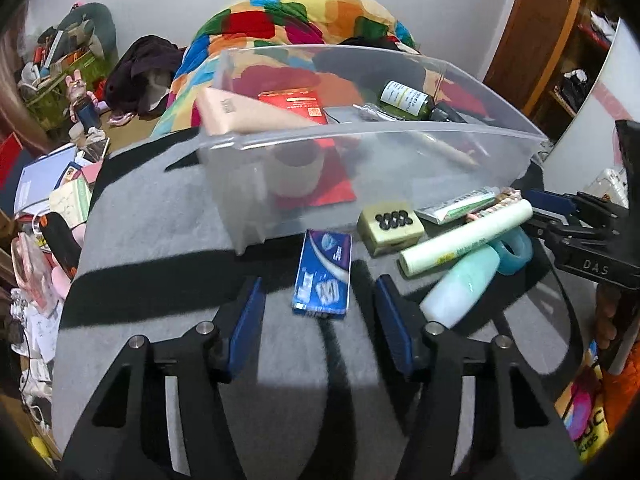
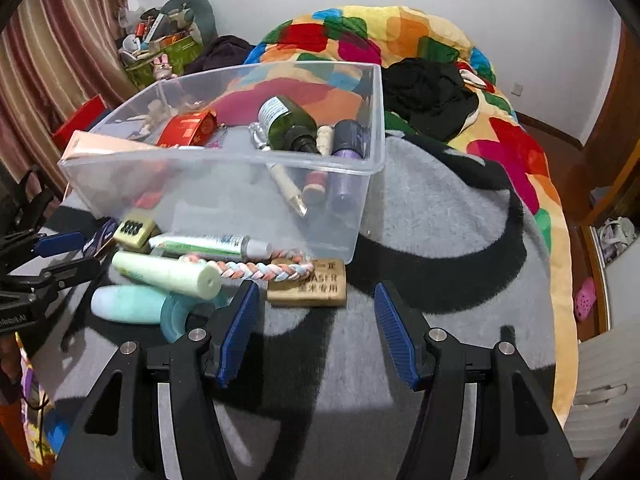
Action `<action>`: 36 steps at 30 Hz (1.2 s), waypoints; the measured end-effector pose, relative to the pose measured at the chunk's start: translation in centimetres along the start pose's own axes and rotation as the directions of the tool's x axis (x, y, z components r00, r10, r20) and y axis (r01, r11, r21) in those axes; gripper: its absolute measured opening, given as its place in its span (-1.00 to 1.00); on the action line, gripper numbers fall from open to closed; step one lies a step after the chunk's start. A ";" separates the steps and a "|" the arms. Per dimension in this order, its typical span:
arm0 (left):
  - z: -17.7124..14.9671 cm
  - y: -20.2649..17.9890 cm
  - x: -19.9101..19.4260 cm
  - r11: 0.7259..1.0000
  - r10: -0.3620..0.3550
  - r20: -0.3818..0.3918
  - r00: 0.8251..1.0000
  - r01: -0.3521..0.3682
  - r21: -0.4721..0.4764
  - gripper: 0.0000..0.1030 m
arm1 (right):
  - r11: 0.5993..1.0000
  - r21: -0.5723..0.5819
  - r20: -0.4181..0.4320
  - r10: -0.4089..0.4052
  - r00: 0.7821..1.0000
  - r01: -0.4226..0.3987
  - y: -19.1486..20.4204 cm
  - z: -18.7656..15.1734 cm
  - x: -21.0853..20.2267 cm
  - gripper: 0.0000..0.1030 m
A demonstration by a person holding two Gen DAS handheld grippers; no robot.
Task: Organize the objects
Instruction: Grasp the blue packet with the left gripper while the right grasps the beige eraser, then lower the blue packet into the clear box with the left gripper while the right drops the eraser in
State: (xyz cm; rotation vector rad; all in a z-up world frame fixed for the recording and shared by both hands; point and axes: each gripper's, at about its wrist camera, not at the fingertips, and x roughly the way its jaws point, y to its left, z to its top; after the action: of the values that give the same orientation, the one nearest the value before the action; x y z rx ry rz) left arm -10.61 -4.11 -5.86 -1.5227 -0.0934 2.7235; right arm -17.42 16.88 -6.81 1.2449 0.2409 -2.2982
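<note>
A clear plastic bin [image 1: 360, 140] [image 2: 224, 160] stands on a grey and black blanket and holds a green bottle [image 2: 288, 122], a red packet [image 2: 188, 130] and other items. My left gripper [image 1: 320, 284] is open, its jaws on either side of a blue packet [image 1: 323, 272] lying in front of the bin. My right gripper [image 2: 316, 292] is open and empty just before a tan eraser block [image 2: 308, 284]. Beside it lie a braided band [image 2: 256, 269], a pale green tube [image 2: 168, 272], a mint bottle [image 2: 124, 304], a teal tape ring [image 2: 180, 314], a toothpaste tube [image 2: 208, 244] and a small button box [image 1: 390, 226].
A colourful quilt [image 2: 400, 36] and black clothes [image 2: 432, 92] lie behind the bin. Clutter of books and boxes sits on the floor at the left [image 1: 52, 184]. A wooden door [image 1: 536, 36] and curtains [image 2: 48, 60] frame the room.
</note>
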 end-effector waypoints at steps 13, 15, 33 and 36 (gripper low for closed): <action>-1.3 -0.2 -1.3 1.000 -0.012 0.044 0.999 0.012 0.000 -0.48 | 0.998 0.028 0.026 0.048 0.999 -0.049 0.0 -2.4 -1.7 -0.29; -1.5 -0.4 -1.7 1.000 -0.015 0.052 0.999 0.016 -0.004 -0.48 | 0.996 0.049 0.030 0.069 0.997 -0.070 -0.2 -2.9 -2.3 -0.29; 1.8 -1.8 -7.1 0.999 -0.042 0.227 0.973 0.044 -0.003 -0.48 | 0.991 0.028 0.226 0.122 0.967 -0.132 1.2 1.5 -8.4 -0.29; 2.4 -1.8 -7.4 0.999 -0.047 0.241 0.969 0.050 -0.008 -0.48 | 0.990 0.023 0.229 0.134 0.964 -0.143 1.7 2.2 -8.3 -0.29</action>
State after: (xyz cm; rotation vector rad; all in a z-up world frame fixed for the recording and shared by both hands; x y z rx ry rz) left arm -8.80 -2.78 1.83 -1.1678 -0.1521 2.8604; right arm -14.39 17.54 1.38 0.9723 0.0267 -2.3075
